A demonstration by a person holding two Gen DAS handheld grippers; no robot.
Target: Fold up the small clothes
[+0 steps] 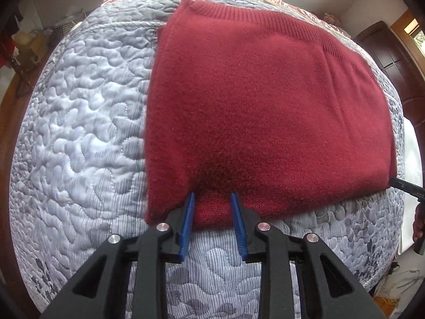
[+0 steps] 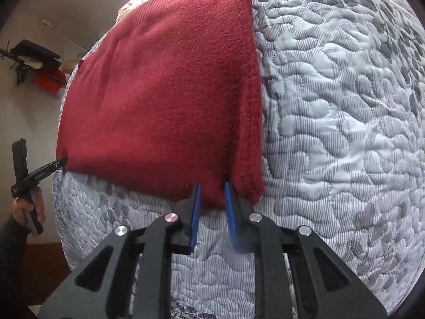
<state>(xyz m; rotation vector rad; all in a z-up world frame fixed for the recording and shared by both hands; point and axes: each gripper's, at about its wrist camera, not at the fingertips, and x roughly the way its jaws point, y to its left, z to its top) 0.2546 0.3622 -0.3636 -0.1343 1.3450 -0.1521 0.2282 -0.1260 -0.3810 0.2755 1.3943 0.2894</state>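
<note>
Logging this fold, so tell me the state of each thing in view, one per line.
Dark red knitted sweater: folded, flat on quilt.
Grey-blue quilted bedspread: spread out under sweater.
Left gripper: open, straddling sweater's near edge.
Right gripper: open, at near right corner.

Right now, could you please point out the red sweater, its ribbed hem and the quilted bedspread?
red sweater [image 1: 265, 111], left wrist view, middle of the top layer.
ribbed hem [image 1: 265, 24], left wrist view, far band.
quilted bedspread [image 2: 345, 133], right wrist view, bare grey part.
</note>
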